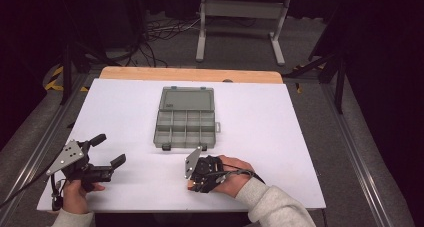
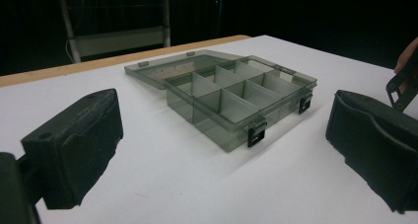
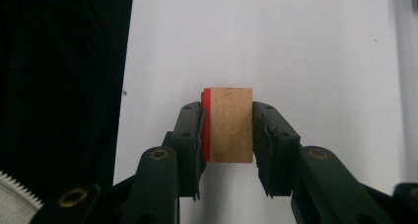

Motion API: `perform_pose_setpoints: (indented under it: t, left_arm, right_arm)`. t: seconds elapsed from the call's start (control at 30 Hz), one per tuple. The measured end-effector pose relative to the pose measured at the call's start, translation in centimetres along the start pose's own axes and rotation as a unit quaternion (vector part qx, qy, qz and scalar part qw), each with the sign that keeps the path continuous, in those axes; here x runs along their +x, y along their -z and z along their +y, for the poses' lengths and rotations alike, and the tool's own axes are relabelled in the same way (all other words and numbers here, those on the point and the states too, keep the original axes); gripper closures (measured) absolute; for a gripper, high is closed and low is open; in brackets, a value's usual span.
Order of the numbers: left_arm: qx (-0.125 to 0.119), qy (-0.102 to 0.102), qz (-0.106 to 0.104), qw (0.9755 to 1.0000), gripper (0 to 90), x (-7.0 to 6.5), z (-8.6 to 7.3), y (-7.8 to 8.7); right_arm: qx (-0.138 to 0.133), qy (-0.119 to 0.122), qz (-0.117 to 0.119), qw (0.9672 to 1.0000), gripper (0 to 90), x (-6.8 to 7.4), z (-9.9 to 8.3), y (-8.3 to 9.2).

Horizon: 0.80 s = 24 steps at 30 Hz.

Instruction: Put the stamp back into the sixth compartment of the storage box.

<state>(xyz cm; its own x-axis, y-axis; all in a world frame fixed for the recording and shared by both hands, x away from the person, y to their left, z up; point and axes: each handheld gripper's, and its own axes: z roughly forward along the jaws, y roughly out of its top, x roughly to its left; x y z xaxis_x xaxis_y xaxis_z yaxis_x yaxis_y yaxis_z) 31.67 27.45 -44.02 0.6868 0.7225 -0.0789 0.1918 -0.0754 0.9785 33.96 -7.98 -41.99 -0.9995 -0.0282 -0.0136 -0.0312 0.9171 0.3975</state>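
Pale wood with one red-painted face, a small block (image 3: pixel 229 124) sits clamped between the two black jaws of the right gripper (image 3: pixel 227 135), the pads pressing its two opposite sides while its top face looks up at the camera. The grip takes the block across its narrower width, which probably gives the pads flat, parallel faces to bear on, so the piece should not twist when lifted. From the high view the right gripper (image 1: pixel 196 181) points steeply down at the near edge of the white table (image 1: pixel 280 137), with the person's right hand (image 1: pixel 232 174) wrapped round its body; the block itself lies on the table surface there, near and slightly right of centre. Just beyond it, toward the middle of the table, stands a grey translucent organiser box (image 1: pixel 186 118) with its lid (image 1: pixel 187 98) folded open and flat on the far side, so that the two rows of empty compartments are open from above, a likely destination for the block. The two black latches (image 2: pixel 256 133) on its near wall hang loose. At the near left, well apart from the box, the left gripper (image 1: pixel 107 152) is held low and roughly level, its jaws wide apart with nothing between them, aimed at the box as if kept ready to steady it.
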Motion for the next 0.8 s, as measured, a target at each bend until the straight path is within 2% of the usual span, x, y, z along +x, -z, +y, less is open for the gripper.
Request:
perform_pose_setpoints:
  t: [0.23,0.4,0.5,0.53,0.6,0.8]
  left_arm:
    - [0.0,0.001,0.0,1.0,1.8,0.0,0.0,0.0]
    - [0.001,0.001,0.0,1.0,1.8,0.0,0.0,0.0]
    - [0.0,0.002,0.001,1.0,1.8,0.1,0.0,0.1]
    - [0.001,0.002,0.001,1.0,1.8,0.1,0.0,0.1]
    - [0.001,0.002,0.001,1.0,1.8,0.1,0.0,0.1]
    - [-0.001,0.003,0.001,1.0,1.8,0.1,0.0,0.1]
  right_arm:
    - [-0.025,-0.002,-0.008,0.9997,65.9,-0.3,0.1,1.0]
    - [-0.051,-0.01,-0.019,0.9985,65.9,-0.4,0.1,2.0]
    - [-0.058,-0.014,-0.02,0.998,65.8,-0.4,0.1,2.2]
    - [-0.071,-0.018,-0.024,0.9971,65.9,-0.5,0.0,2.5]
    - [-0.076,-0.019,-0.024,0.9967,65.9,-0.6,0.0,2.6]
    - [-0.113,-0.026,-0.039,0.9925,65.8,-0.8,-0.1,3.7]
